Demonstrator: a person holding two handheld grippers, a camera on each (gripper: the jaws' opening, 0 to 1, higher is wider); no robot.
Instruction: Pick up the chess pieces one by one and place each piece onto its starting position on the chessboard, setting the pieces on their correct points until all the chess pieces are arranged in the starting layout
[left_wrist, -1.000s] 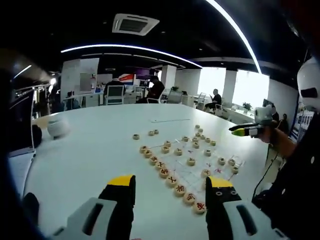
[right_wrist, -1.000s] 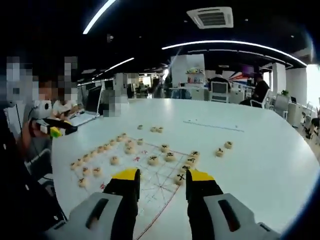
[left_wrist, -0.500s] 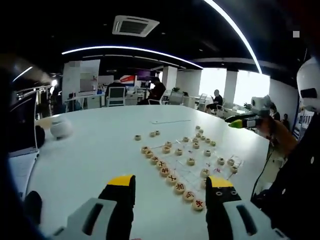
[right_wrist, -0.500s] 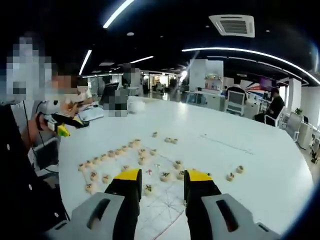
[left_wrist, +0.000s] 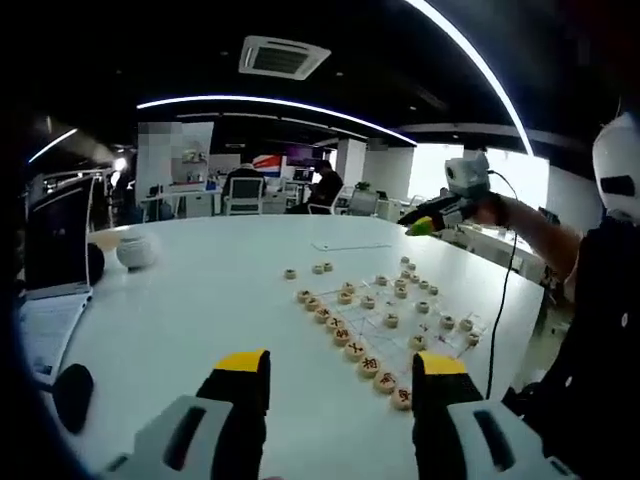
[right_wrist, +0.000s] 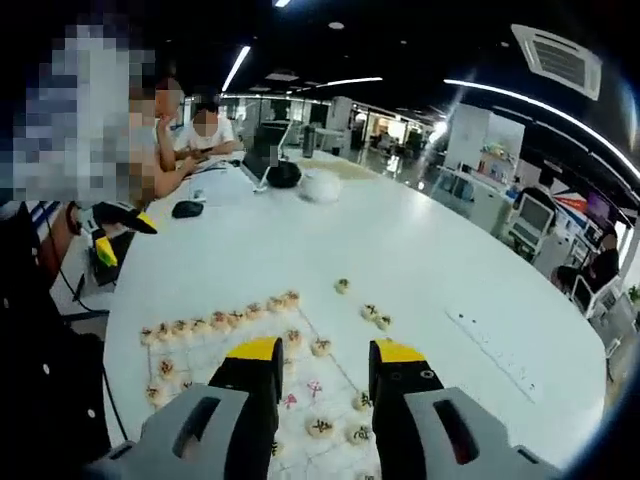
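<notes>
Left hand-held gripper (left_wrist: 340, 372): jaws spread, nothing between them; held above bare counter (left_wrist: 190, 300), chessboard (left_wrist: 400, 325) off toward 2 o'clock in its view.
Right hand-held gripper (right_wrist: 326, 362): jaws spread, nothing pinched; hanging over the chessboard (right_wrist: 300, 400), grid lines visible between the jaws.
Row of chess pieces (left_wrist: 350, 345): a full line along the board's near edge in the left gripper view; the same row (right_wrist: 220, 320) runs across at 10 o'clock in the right gripper view.
Other placed pieces (right_wrist: 340, 430): a handful on inner points of the board; markings too small to read.
Stray pieces (right_wrist: 372, 316): three off the board at 1 o'clock in the right gripper view, lying on the counter.
Progress: judged well along, one back row looks complete; the strays are left to place, far side hard to judge.
Next: likely reach for a stray.
</notes>
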